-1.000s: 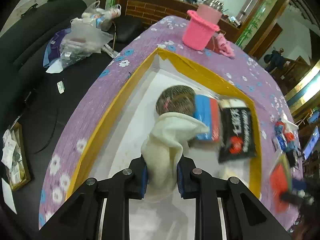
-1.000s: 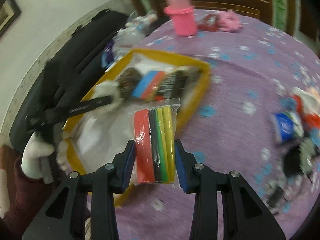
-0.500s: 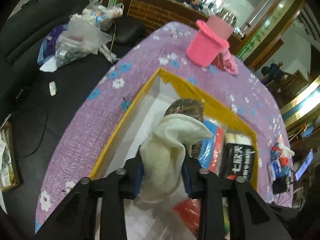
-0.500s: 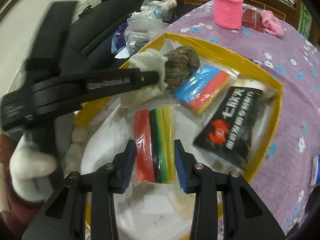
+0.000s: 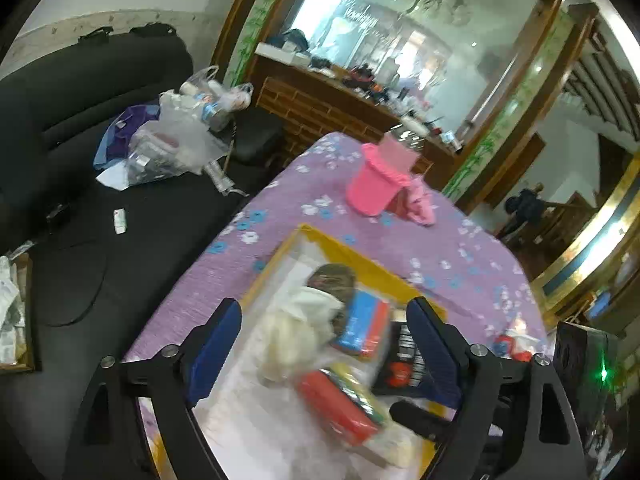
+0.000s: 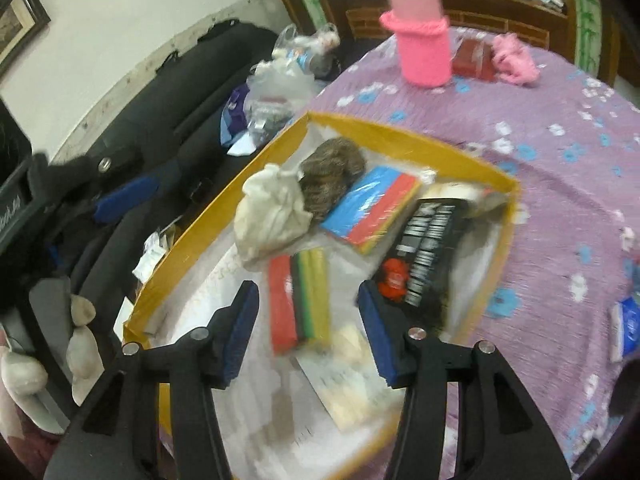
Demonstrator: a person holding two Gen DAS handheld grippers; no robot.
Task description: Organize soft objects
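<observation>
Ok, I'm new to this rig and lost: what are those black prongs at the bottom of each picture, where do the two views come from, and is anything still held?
No robot arm here: a person holds a two-finger gripper in each hand, with a fisheye camera on each looking along its fingers. The prongs are those fingers, with blue pads.

One picture looks out from the left gripper, the other from the right gripper. Both look down into a yellow-rimmed box on a purple flowered tablecloth.

In the box lie a cream cloth bundle, a brown yarn ball, a blue-and-red packet, a black packet and a striped packet.

Nothing is held: both grippers' jaws have just been opening, and the bundle and striped packet rest in the box.
</observation>
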